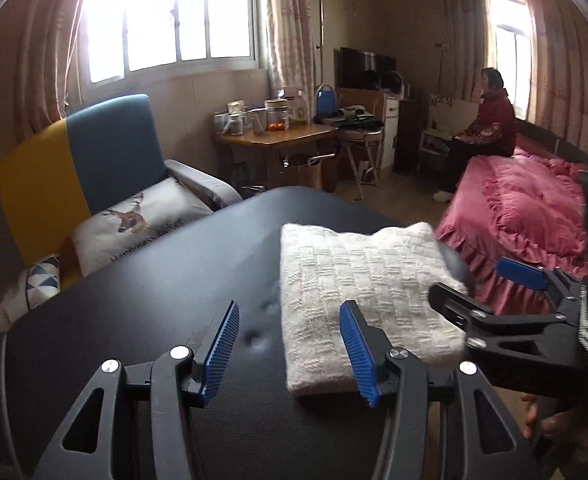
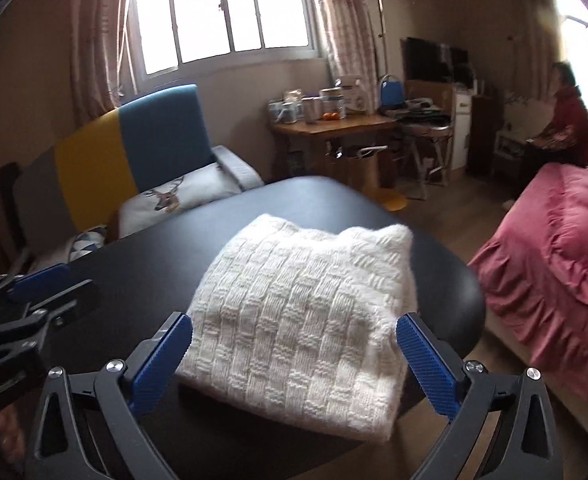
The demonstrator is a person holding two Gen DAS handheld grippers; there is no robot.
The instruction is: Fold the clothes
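A white knitted sweater (image 1: 357,272) (image 2: 301,300) lies folded into a thick rectangle on the right part of a black oval table (image 1: 154,280) (image 2: 142,256), reaching its right edge. In the left wrist view my left gripper (image 1: 290,312) is open, and its jaws frame the sweater's near left edge without pressing on it. My right gripper (image 2: 294,320) is open wide, with its blue pads (image 2: 425,364) apart from the cloth on both sides. Each gripper shows in the other's view: the right gripper (image 1: 471,280) at the sweater's right, the left gripper (image 2: 74,280) over the table's left. Neither holds anything.
Behind the table stands a blue and yellow armchair (image 1: 106,152) with a deer-print cushion (image 1: 142,216). A wooden desk (image 1: 278,136) with several jars is at the back. A pink-covered bed (image 1: 525,200) is on the right, and a person (image 1: 489,120) sits on it.
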